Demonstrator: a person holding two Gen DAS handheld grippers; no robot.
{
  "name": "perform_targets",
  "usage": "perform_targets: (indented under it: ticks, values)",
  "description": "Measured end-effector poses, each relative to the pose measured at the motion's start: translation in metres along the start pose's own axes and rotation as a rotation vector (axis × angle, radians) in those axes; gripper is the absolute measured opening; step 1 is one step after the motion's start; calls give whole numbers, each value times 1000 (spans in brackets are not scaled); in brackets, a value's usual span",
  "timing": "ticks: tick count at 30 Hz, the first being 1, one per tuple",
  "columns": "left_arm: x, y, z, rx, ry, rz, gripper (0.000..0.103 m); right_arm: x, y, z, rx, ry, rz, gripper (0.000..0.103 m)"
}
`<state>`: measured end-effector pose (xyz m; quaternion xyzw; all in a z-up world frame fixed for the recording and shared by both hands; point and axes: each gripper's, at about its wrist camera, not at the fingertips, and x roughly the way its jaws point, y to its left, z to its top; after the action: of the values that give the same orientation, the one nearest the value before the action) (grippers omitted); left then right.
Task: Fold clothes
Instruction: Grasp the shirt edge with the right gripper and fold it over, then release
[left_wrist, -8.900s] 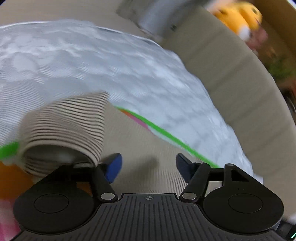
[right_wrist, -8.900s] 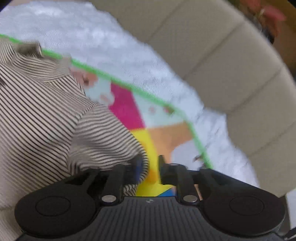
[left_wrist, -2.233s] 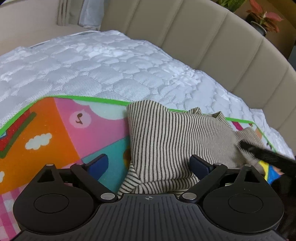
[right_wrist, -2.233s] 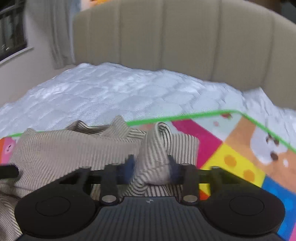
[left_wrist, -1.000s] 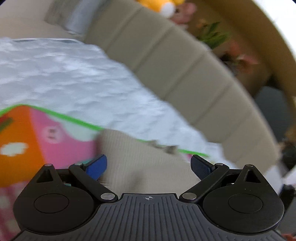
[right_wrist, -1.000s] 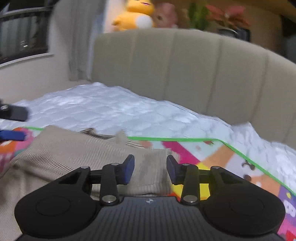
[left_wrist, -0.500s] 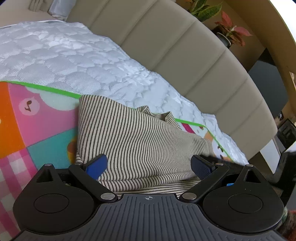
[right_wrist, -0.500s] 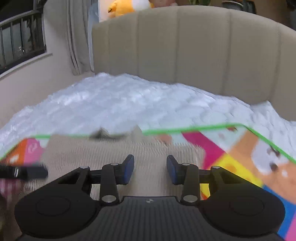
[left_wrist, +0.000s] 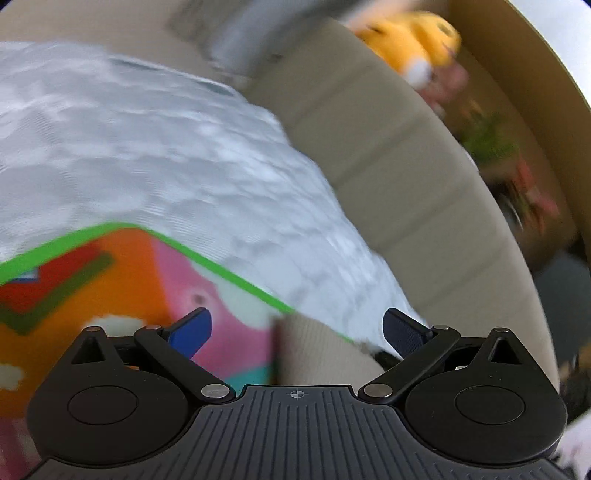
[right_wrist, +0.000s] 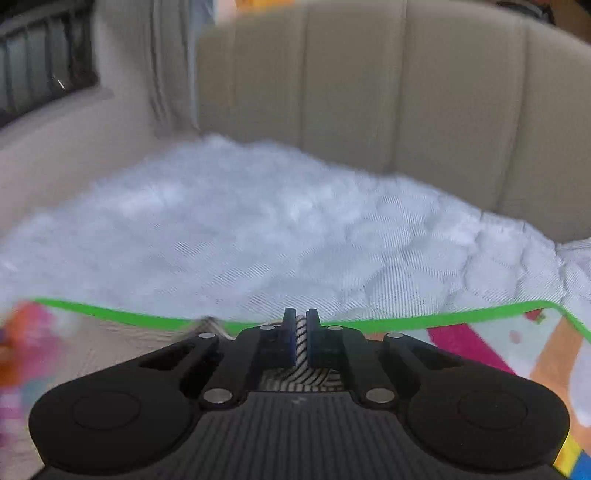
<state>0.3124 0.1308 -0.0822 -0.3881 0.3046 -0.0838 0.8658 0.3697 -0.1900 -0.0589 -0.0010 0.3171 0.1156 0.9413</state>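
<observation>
Right gripper (right_wrist: 301, 334) pinches a fold of the beige-and-black striped knit top (left_wrist: 314, 350), which lies on the colourful green-edged play mat (left_wrist: 122, 280); left gripper (left_wrist: 295, 330) hangs wide, empty. Fabric looks light, soft, floppy: best gripped at edges or corners

The beige striped knit garment (left_wrist: 314, 350) smears with motion blur beside the green-edged colourful play mat (left_wrist: 122, 266), its lower part hidden behind the left hand-held gripper (left_wrist: 295, 328).
</observation>
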Motion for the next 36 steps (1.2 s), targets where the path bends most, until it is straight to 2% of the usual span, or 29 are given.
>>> perform_targets:
  ticks: [4, 6, 10, 13, 15, 17, 18, 20, 22, 25, 28, 30, 33, 34, 35, 36]
  values:
    - [-6, 15, 8, -105, -46, 18, 102, -88, -2, -14, 22, -13, 91, 5]
    - [-13, 12, 10, -113, -61, -2, 102, -125, -3, -29, 26, -1, 114, 4]
    - [-32, -10, 4, -50, -54, -20, 102, -161, -1, -71, 28, 70, 140, 5]
    - [-49, -29, -8, 12, -32, -19, 102, -166, 1, -100, 42, 135, 155, 5]
    - [-61, -41, -16, 53, -18, -17, 102, -174, 0, -110, 58, 154, 185, 7]
    - [-73, -54, -23, 95, -3, -16, 102, -190, -10, -108, 73, 130, 188, 7]
    - [-79, -60, -27, 116, 5, -15, 102, -198, -16, -105, 80, 113, 186, 12]
    - [-86, -68, -37, 169, 36, 0, 102, -216, -28, -100, 94, 80, 182, 29]
    - [-87, -70, -48, 223, 96, 29, 102, -229, -42, -95, 109, 58, 165, 54]
    - [-83, -71, -62, 269, 207, 37, 102, -232, -68, -89, 138, 72, 101, 67]
    - [-78, -72, -75, 281, 312, 10, 102, -213, -82, -91, 185, 129, 83, 70]
    - [-73, -75, -82, 269, 365, -19, 102, -193, -83, -97, 210, 176, 80, 71]
    - [-59, -74, -91, 196, 417, -34, 102, -162, -75, -108, 200, 239, 73, 71]
    - [-53, -73, -94, 175, 434, -26, 102, -152, -70, -112, 190, 256, 67, 66]
    - [-47, -72, -96, 167, 442, -7, 102, -144, -66, -115, 179, 268, 55, 56]
    - [-41, -70, -98, 164, 451, 14, 102, -139, -61, -118, 169, 277, 39, 41]
